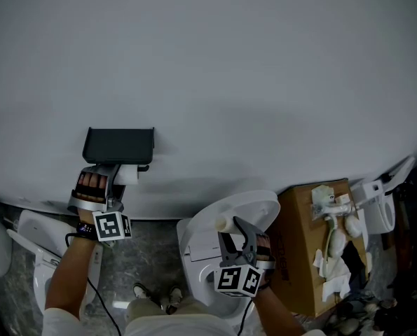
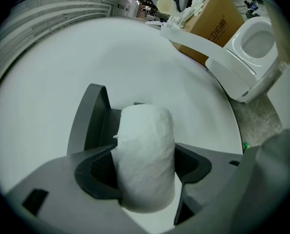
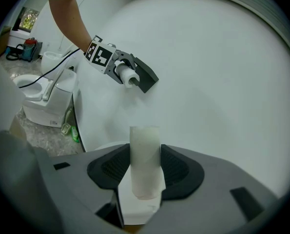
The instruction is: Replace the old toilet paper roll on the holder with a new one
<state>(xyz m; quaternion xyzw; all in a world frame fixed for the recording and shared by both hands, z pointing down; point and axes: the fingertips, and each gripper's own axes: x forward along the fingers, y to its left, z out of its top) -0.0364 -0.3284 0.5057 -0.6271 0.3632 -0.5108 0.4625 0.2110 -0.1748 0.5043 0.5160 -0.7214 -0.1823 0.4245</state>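
A dark grey wall holder (image 1: 119, 145) hangs on the white wall. My left gripper (image 1: 119, 179) is right below it, shut on a full white toilet paper roll (image 1: 128, 175). In the left gripper view the new roll (image 2: 145, 150) stands between both pads, with the holder (image 2: 92, 118) just behind it. My right gripper (image 1: 237, 228) is lower and to the right, over a toilet, shut on the thin old roll (image 1: 223, 223). In the right gripper view this nearly bare tube (image 3: 145, 160) is upright between the jaws, a loose paper tail hanging below; far off are the left gripper (image 3: 121, 70) and holder (image 3: 145, 77).
A white toilet with raised lid (image 1: 254, 205) stands under my right hand. Another toilet (image 1: 36, 250) is at the lower left. A cardboard box (image 1: 303, 257) with white fittings on top stands to the right, and a further toilet (image 1: 376, 208) beyond it.
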